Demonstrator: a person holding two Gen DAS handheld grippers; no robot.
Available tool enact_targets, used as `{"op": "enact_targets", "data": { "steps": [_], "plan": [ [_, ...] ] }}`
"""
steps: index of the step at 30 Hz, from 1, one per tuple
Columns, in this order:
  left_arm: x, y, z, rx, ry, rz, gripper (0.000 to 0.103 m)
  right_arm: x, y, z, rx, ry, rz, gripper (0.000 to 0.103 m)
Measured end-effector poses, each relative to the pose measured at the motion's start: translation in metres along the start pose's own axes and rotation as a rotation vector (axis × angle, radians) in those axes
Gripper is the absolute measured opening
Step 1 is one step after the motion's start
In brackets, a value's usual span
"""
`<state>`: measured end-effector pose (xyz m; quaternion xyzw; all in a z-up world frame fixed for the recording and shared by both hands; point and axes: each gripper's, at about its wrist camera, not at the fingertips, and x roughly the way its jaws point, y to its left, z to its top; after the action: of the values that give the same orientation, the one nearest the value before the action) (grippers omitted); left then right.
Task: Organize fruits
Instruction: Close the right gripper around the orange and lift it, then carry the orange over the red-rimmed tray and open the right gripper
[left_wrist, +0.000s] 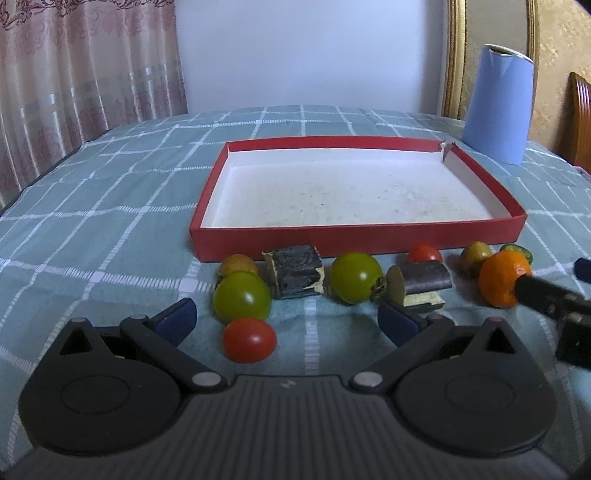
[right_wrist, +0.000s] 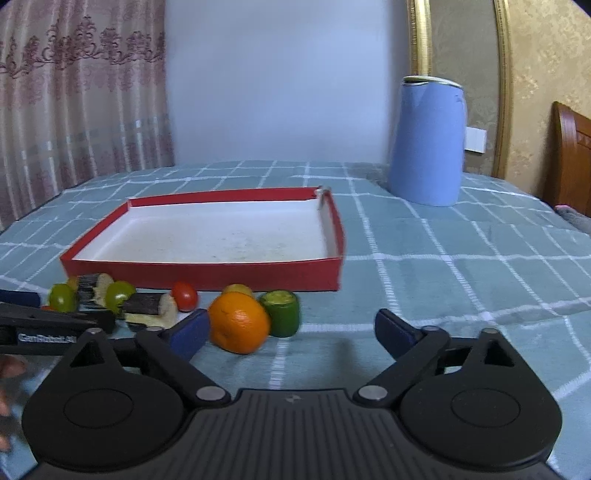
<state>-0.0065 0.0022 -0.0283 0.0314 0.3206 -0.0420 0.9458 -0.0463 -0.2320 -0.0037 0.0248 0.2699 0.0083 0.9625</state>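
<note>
A shallow red box (left_wrist: 354, 238) with a white inside lies on the checked cloth; it also shows in the right wrist view (right_wrist: 207, 271). A row of fruits lies along its near wall: green tomatoes (left_wrist: 242, 297) (left_wrist: 355, 277), red tomatoes (left_wrist: 249, 339) (left_wrist: 424, 253), dark sugarcane pieces (left_wrist: 293, 271) (left_wrist: 421, 282), an orange (left_wrist: 503, 278) (right_wrist: 239, 326) and a green cut fruit (right_wrist: 281, 312). My left gripper (left_wrist: 286, 319) is open just before the tomatoes. My right gripper (right_wrist: 291, 332) is open with the orange beside its left finger.
A blue kettle (right_wrist: 428, 140) stands at the back right of the table; it also shows in the left wrist view (left_wrist: 498, 105). A curtain hangs at the left. A wooden chair (right_wrist: 572, 155) stands at the far right.
</note>
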Motion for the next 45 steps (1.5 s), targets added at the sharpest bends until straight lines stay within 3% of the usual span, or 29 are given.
{"op": "enact_targets", "data": {
  "steps": [2,7,12,15,23,30,35,40,45],
  "plan": [
    [0.001,0.000,0.000,-0.001,0.002,0.001,0.103,0.006,0.005,0.001,-0.008,0.017,0.022,0.087],
    [0.007,0.003,0.000,-0.007,0.015,0.000,0.103,0.022,0.014,0.003,-0.010,0.070,0.055,0.060],
    [0.012,0.005,0.001,-0.016,0.020,-0.001,0.103,0.029,0.019,0.001,0.001,0.086,0.071,0.053],
    [0.012,0.004,-0.001,-0.012,0.017,0.000,0.103,0.029,0.020,-0.001,-0.007,0.079,0.087,0.043],
    [0.015,0.005,-0.002,-0.015,0.012,-0.009,0.103,0.013,0.016,0.004,0.015,0.015,0.149,0.041],
    [0.012,0.003,-0.004,0.009,0.003,-0.026,0.103,0.024,0.014,0.043,-0.026,-0.088,0.088,0.041],
    [0.015,0.007,-0.002,-0.006,0.015,-0.034,0.103,0.079,0.013,0.067,-0.037,-0.005,0.048,0.041],
    [0.016,0.007,-0.002,-0.003,0.013,-0.033,0.103,0.121,0.010,0.061,-0.035,0.107,0.037,0.042],
    [0.017,0.006,-0.003,-0.002,0.011,-0.030,0.103,0.118,0.015,0.053,-0.081,0.060,0.020,0.044]
  ]
}}
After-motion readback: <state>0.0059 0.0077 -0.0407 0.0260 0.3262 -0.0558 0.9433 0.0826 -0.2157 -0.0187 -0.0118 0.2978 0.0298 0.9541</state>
